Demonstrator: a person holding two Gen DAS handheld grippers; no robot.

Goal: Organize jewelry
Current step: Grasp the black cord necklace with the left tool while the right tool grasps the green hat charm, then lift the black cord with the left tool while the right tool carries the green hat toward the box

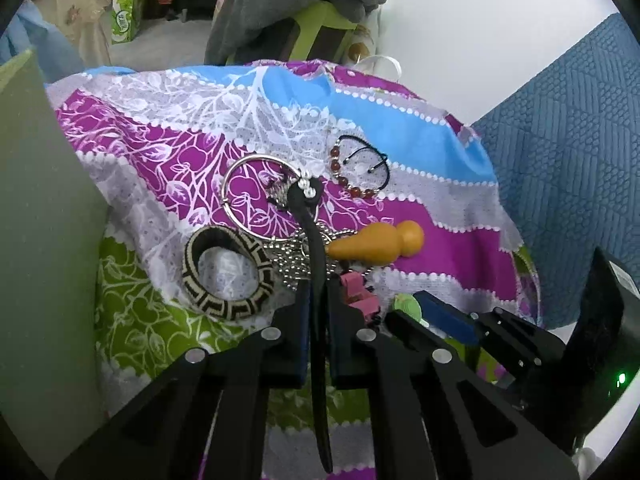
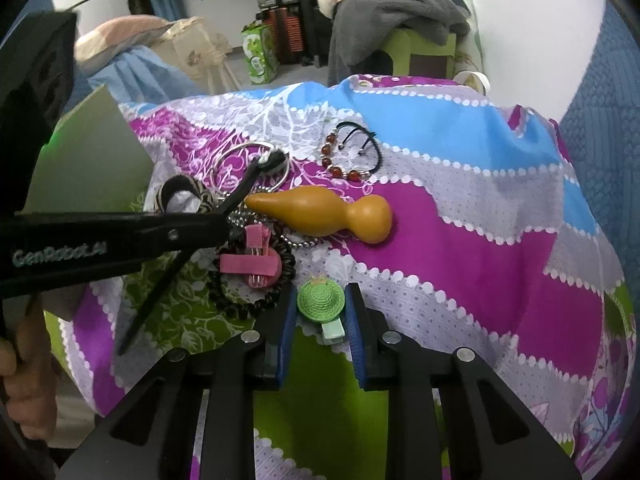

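Observation:
My left gripper (image 1: 318, 292) is shut on a black hair stick (image 1: 320, 380) with pale beads at its far end; the stick runs steeply up between the pads. It hangs over a heap of a silver bangle (image 1: 260, 196), a black-and-cream woven bangle (image 1: 228, 268), a ball chain (image 1: 296, 260) and a pink clip (image 1: 360, 292). My right gripper (image 2: 319, 294) is shut on a green straw-hat hair clip (image 2: 320, 298), both pads against its brim. A tan gourd (image 2: 320, 216) and a red bead bracelet (image 2: 348, 160) lie farther back. A black spiral hair tie (image 2: 252, 280) rings the pink clip (image 2: 248, 264).
Everything rests on a striped purple, blue, grey and green cloth (image 2: 480, 240). A grey-green board (image 1: 40, 240) stands at the left, blue quilted fabric (image 1: 568, 160) at the right. Behind are a grey garment (image 1: 296, 4) on a green chair and a green box (image 1: 128, 8). A hand (image 2: 20, 360) shows at the lower left.

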